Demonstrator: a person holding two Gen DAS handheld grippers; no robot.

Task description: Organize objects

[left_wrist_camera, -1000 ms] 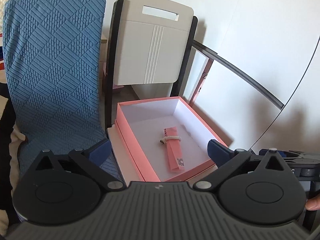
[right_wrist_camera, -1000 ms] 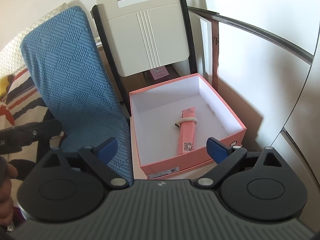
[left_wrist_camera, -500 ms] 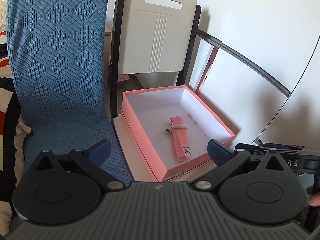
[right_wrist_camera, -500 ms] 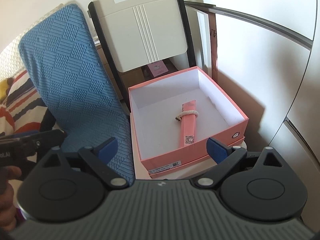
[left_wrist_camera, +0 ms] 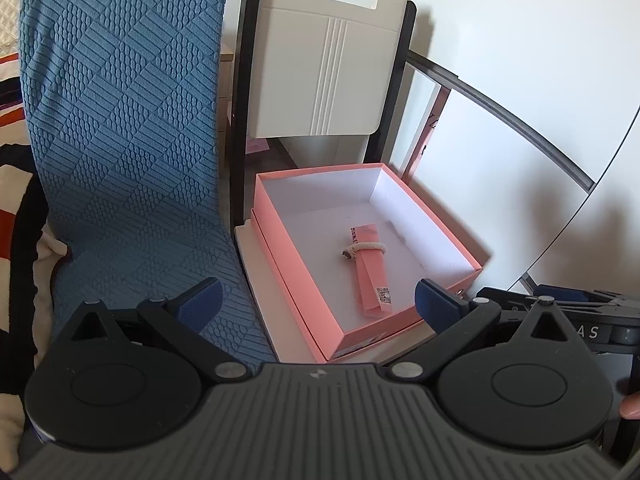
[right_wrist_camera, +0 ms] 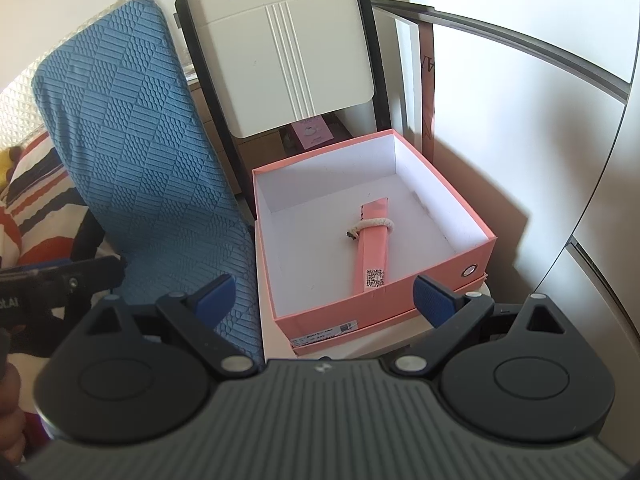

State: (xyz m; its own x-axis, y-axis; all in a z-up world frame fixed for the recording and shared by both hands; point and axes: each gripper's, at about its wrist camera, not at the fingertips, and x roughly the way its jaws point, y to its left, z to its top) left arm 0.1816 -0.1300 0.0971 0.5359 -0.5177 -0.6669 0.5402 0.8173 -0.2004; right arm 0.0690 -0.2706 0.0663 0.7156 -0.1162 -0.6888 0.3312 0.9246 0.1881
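Open-topped pink box (right_wrist_camera: 360,312), free from above; blue cushion (right_wrist_camera: 132,140) tight left, white chair back (right_wrist_camera: 296,52) behind.

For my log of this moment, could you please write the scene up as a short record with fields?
container: pink box, open, white inside
contents: folded pink paper strip tied with a white cord, lying flat on the box floor
support: box sits on a white chair seat
left of box: blue textured cushion
left gripper: fingers apart, holding nothing
right gripper: fingers apart, holding nothing
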